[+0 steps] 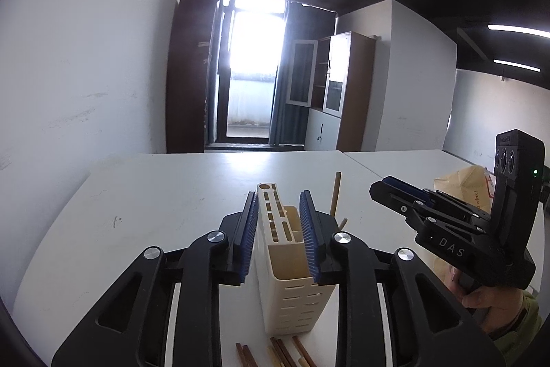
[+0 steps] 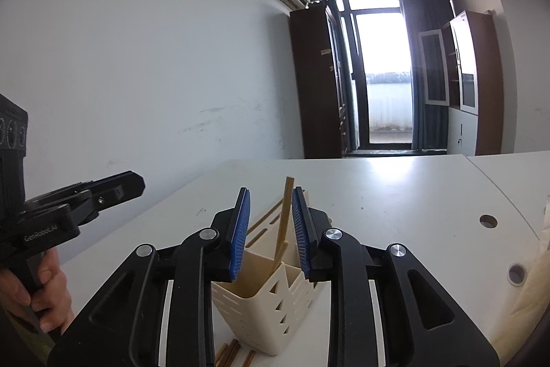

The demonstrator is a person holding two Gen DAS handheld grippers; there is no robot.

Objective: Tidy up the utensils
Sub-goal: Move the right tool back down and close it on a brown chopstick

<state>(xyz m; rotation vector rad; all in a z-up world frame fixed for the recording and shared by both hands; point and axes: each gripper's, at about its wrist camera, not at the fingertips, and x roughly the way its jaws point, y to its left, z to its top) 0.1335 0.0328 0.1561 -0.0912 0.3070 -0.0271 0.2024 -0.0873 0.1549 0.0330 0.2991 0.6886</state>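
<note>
A cream slotted utensil holder (image 1: 292,263) stands upright on the white counter (image 1: 154,195). The left tongs (image 1: 279,238) hang over it with their blue pads (image 1: 249,229) spread to either side of its top; whether the pads touch its walls cannot be told. The right tongs (image 2: 271,231) are also spread, above the same holder (image 2: 271,301), and a light wooden chopstick (image 2: 283,215) rises tilted between their pads, its lower end down in a compartment; the pads stand apart from it. In the left wrist view that chopstick (image 1: 335,196) shows behind the holder, with the right tongs (image 1: 388,191) off to the right. More chopsticks (image 1: 285,351), brown and pale, lie flat on the counter just in front of the holder's base. A tan paper bag (image 1: 460,184) sits on the counter to the right.
</note>
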